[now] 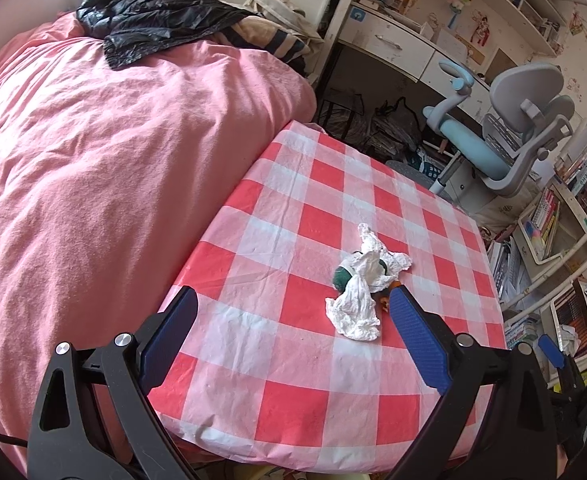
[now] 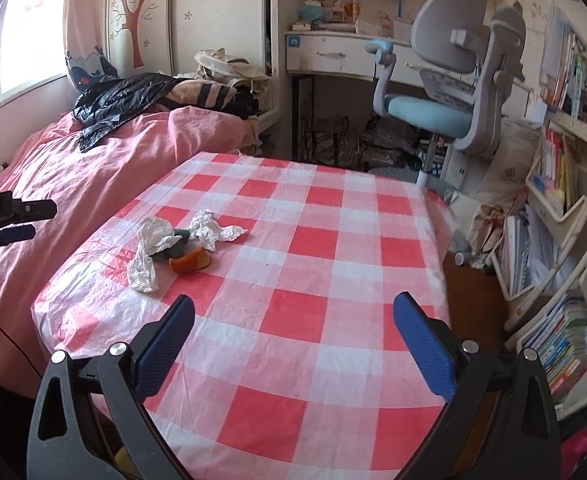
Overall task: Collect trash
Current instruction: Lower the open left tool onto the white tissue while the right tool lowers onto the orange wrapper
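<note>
- A small heap of trash lies on the red-and-white checked surface [image 2: 333, 240] beside a pink bed [image 1: 93, 160]: two crumpled white tissues, a dark green scrap and an orange peel-like piece, all touching or overlapping.
- The nearer tissue [image 1: 355, 312] sits just ahead of the left gripper [image 1: 293, 340], close to the inner face of its right-hand finger; the heap stretches away from that gripper, its long axis running roughly forward and slightly leftward toward the far tissue [image 1: 377, 250].
- The green scrap [image 1: 343, 278] is half buried between the tissues; the orange piece [image 2: 189, 264] shows plainly only in the right wrist view, on the heap's side farthest from the bed.
- Left gripper: jaws spread wide, holding nothing.
- Right gripper [image 2: 293, 340]: likewise spread and empty, over bare cloth, with the heap well off to its left.
- Judged from both views, the left gripper is the nearer one; a short advance with a small shift right would bring the near tissue between its fingers.
- No bin or bag for the trash can be made out with certainty in either view.
</note>
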Demonstrator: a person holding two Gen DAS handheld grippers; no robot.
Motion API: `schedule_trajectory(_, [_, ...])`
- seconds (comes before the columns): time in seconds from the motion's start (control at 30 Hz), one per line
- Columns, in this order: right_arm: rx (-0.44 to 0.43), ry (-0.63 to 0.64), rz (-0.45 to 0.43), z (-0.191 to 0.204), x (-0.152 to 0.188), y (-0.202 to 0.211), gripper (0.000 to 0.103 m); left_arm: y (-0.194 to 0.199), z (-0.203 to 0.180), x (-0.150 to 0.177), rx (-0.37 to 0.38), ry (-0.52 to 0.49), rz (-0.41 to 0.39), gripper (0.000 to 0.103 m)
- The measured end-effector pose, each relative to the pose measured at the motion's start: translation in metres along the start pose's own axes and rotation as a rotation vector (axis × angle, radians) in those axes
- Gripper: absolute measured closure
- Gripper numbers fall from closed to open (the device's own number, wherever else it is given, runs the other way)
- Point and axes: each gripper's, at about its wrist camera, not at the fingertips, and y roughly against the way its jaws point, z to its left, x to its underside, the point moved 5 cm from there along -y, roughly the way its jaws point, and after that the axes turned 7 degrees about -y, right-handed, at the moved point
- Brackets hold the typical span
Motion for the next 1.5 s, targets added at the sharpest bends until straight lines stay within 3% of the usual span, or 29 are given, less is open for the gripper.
schedule_trajectory(0.07, [-0.022, -0.021, 0.022, 0.002, 0.0, -0.009, 0.008, -0.003, 0.0, 0.0, -0.003, -0.003, 0.004, 0.01])
schedule_trajectory(0.2, [-0.073, -0.016, 0.079, 0.015, 0.003, -0.026, 0.023, -0.009, -0.006, 0.003, -0.007, -0.056, 0.019, 0.01])
schedule_trajectory(0.27, [-0.091, 0.014, 0.094, 0.023, 0.005, -0.028, 0.025, -0.014, -0.013, 0.004, -0.015, -0.089, 0.028, 0.01])
schedule_trajectory(0.57, [-0.136, 0.028, 0.11, 0.032, 0.003, -0.036, 0.026, -0.051, -0.046, 0.008, -0.08, -0.275, 0.07, 0.01])
schedule_trajectory(0.87, [-0.188, -0.013, 0.119, 0.037, -0.002, -0.044, 0.026, -0.1, -0.063, -0.013, -0.096, -0.348, 0.065, 0.011])
schedule_trajectory(0.9, [-0.19, 0.0, 0.131, 0.04, 0.0, -0.047, 0.026, -0.103, -0.064, -0.015, -0.096, -0.359, 0.059, 0.02])
schedule_trajectory(0.97, [-0.192, 0.023, 0.155, 0.046, 0.004, -0.054, 0.026, -0.111, -0.064, -0.018, -0.038, -0.34, 0.098, 0.076])
schedule_trajectory(1.0, [-0.196, 0.03, 0.165, 0.05, 0.005, -0.058, 0.026, -0.112, -0.061, -0.018, -0.011, -0.314, 0.127, 0.089])
schedule_trajectory(1.17, [-0.228, 0.021, 0.187, 0.063, 0.002, -0.075, 0.029, -0.079, -0.044, -0.038, 0.056, -0.252, 0.09, 0.101])
schedule_trajectory(1.27, [-0.229, 0.023, 0.195, 0.075, 0.0, -0.085, 0.032, -0.06, -0.034, -0.045, 0.082, -0.234, 0.066, 0.102])
schedule_trajectory(1.4, [-0.213, 0.002, 0.216, 0.081, -0.001, -0.099, 0.036, -0.073, -0.039, -0.039, 0.125, -0.261, 0.119, 0.097])
schedule_trajectory(1.47, [-0.214, -0.013, 0.22, 0.082, -0.001, -0.104, 0.037, -0.085, -0.051, -0.034, 0.137, -0.278, 0.127, 0.067])
schedule_trajectory(1.5, [-0.212, -0.014, 0.222, 0.082, -0.002, -0.107, 0.037, -0.089, -0.055, -0.032, 0.122, -0.289, 0.118, 0.042])
